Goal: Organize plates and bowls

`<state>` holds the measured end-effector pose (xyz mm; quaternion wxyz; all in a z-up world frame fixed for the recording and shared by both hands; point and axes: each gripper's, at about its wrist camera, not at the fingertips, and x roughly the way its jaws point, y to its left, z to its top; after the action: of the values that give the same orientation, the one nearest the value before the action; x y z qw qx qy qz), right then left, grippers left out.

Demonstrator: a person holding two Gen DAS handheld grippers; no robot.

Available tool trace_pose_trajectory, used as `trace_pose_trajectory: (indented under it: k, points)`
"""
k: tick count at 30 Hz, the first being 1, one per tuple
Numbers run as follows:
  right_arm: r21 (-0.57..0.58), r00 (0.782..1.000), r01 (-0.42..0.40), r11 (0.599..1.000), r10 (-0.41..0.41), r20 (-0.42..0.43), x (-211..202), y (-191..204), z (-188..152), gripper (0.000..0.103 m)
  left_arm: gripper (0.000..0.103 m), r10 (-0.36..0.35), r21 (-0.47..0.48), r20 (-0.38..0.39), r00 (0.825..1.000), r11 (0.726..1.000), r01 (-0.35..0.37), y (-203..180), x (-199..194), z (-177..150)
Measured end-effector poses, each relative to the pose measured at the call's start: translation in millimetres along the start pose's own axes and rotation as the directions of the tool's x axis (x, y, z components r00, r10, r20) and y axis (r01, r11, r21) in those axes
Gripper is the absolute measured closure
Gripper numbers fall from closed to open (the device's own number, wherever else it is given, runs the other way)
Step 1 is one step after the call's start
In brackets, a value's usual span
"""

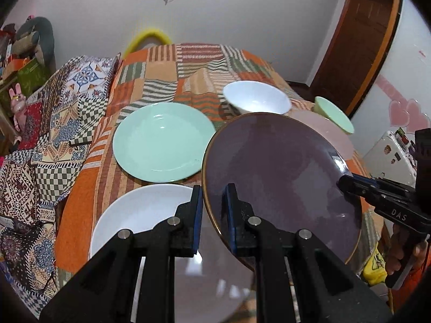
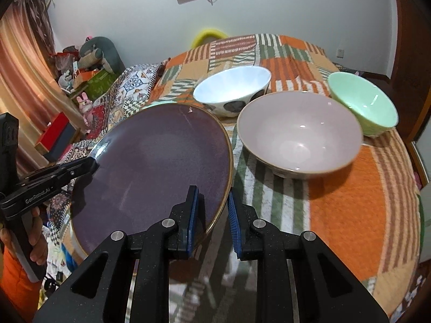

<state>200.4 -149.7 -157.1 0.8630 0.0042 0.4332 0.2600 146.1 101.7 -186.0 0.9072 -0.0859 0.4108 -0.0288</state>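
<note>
A purple plate with a gold rim (image 1: 280, 177) is held up off the bed, tilted, by both grippers. My left gripper (image 1: 214, 210) straddles its left rim, jaws close on the edge. My right gripper (image 2: 212, 215) straddles its right rim (image 2: 161, 167) and shows as a black tool at the plate's right edge in the left wrist view (image 1: 347, 181). A mint green plate (image 1: 161, 141) and a white plate (image 1: 140, 215) lie on the bed. A white bowl (image 2: 231, 91), a pink bowl (image 2: 299, 134) and a mint green bowl (image 2: 363, 105) stand behind.
All dishes rest on a bed with an orange striped patchwork cover (image 2: 363, 202). A patterned quilt (image 1: 54, 123) hangs on the left side. Boxes and toys (image 2: 80, 80) crowd the floor at left. A wooden door (image 1: 358, 40) is at the right.
</note>
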Motion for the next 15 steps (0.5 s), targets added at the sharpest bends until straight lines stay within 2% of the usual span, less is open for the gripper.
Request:
trace_pose_trajectory:
  k: [7, 15]
  points:
    - [0.013, 1.0, 0.013, 1.0, -0.014, 0.026, -27.5, -12.3, -14.0, 0.083, 0.087, -0.018, 0.049, -0.009, 1.0, 0.999, 0.018, -36.3, -18.7, -13.7]
    - [0.041, 0.999, 0.036, 0.999, -0.037, 0.017, -40.2, -34.6, -34.5, 0.083, 0.087, -0.035, 0.091, -0.058, 0.998, 0.995, 0.04, -69.2, -13.4, -33.8]
